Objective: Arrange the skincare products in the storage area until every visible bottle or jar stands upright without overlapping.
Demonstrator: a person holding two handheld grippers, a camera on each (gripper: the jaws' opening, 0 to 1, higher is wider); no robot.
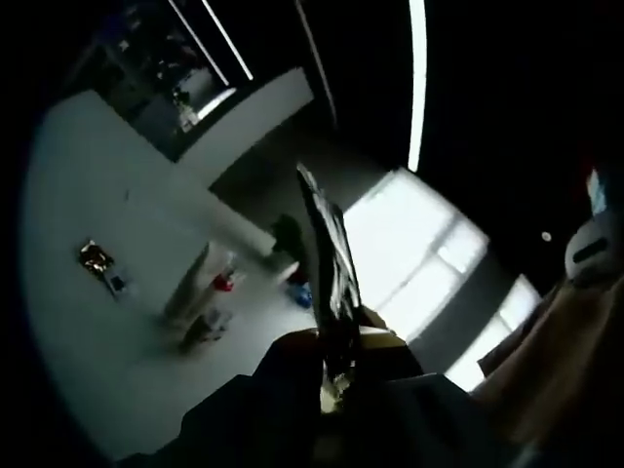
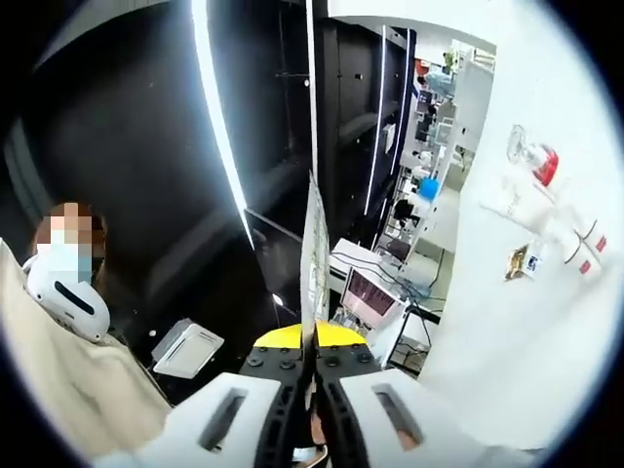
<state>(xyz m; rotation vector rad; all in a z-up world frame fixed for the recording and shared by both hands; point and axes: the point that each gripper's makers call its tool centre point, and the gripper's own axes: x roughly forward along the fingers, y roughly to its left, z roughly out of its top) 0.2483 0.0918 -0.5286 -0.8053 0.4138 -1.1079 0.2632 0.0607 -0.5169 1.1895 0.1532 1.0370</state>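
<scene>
My left gripper (image 1: 336, 366) is dark and in shadow at the bottom of the left gripper view. Its jaws are closed on a thin flat card (image 1: 327, 253) with a black-and-white print, seen nearly edge-on and rising up the middle. In the right gripper view my right gripper (image 2: 312, 375) has its white jaws pressed together on a thin card (image 2: 313, 263), also edge-on, with a yellow part (image 2: 278, 336) just behind the tips. I cannot tell whether both hold the same card. Both cameras point up at walls and ceiling.
Long light strips (image 1: 417, 78) (image 2: 219, 117) cross a dark ceiling. A white wall (image 2: 507, 322) carries a red-and-white fixture (image 2: 544, 164). A person in beige clothes (image 2: 68, 390) stands at the left, and a beige sleeve (image 1: 565, 361) is at the right. Screens (image 2: 370, 292) sit further off.
</scene>
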